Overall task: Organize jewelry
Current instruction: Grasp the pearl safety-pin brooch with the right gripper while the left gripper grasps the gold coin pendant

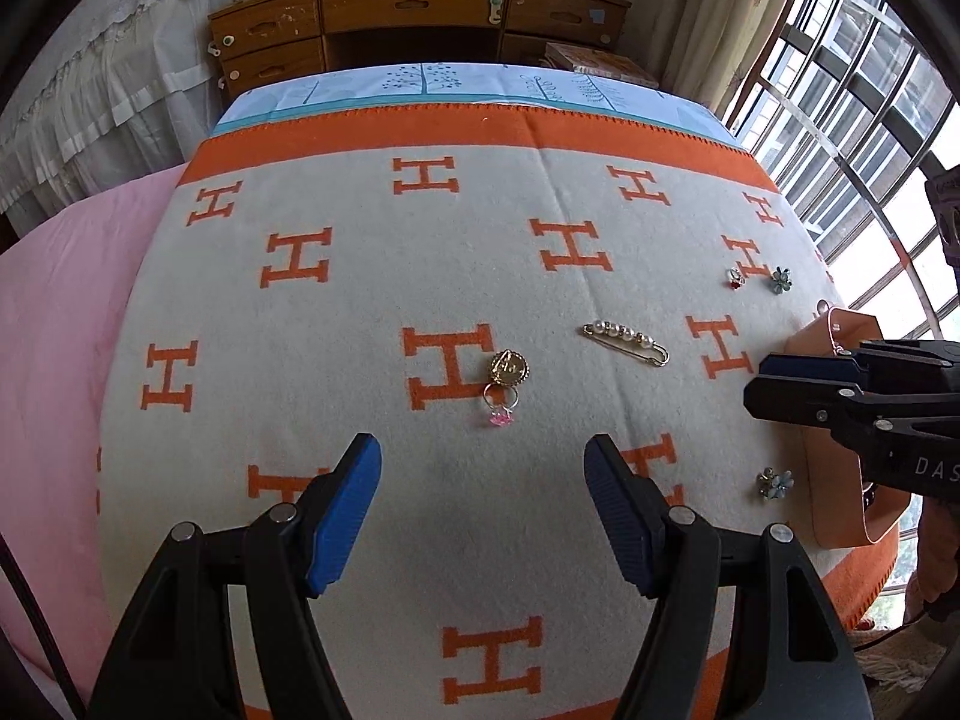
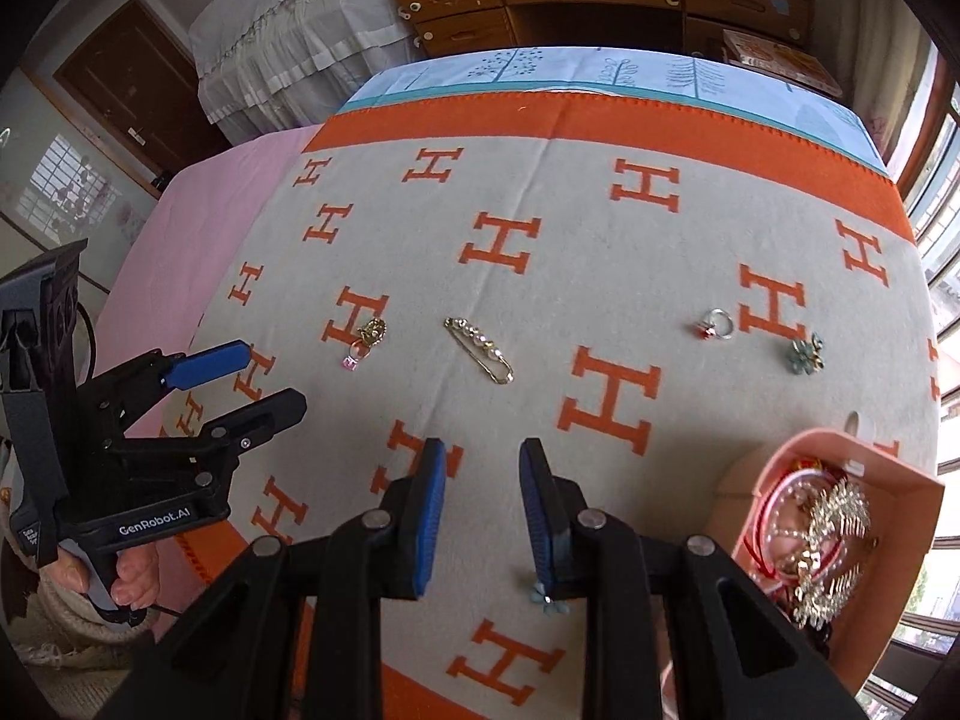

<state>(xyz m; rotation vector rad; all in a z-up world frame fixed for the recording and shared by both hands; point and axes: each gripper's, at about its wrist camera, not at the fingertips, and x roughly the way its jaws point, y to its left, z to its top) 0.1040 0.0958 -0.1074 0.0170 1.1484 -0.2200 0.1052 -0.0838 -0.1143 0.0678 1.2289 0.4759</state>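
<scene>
Both grippers are held over the cream-and-orange H-patterned blanket (image 1: pixel 360 300) spread on the bed, and nothing is gripped by either. The left gripper (image 1: pixel 483 516) is seen with its jaws spread wide and empty; the right gripper (image 2: pixel 483 516) is parted more narrowly, also empty. Taking the salmon-pink open jewelry box (image 2: pixel 900 480) as the landmark, the loose pieces are strung out to its left: a small blue flower earring (image 2: pixel 547 595) lies closest, right at the tip of the right gripper's right-hand jaw, touching or just beside it, which cannot be settled. Further from the box, a gold safety-pin brooch set with pearls (image 2: pixel 480 349) is laid slantwise, its long axis running from upper left to lower right in the right wrist view, so it lies askew to the jaws' closing line. Farthest from the box, a round gold medallion brooch (image 1: pixel 510 367) is found touching a thin ring with a pink stone (image 1: pixel 501 411), almost dead ahead of the left jaws. Beyond the box, a silver ring with a red stone (image 2: pixel 714 324) and a second blue flower earring (image 2: pixel 807 354) are seen. The box is already heaped with glittering pieces. The earring is judged the right gripper's likely pick.
</scene>
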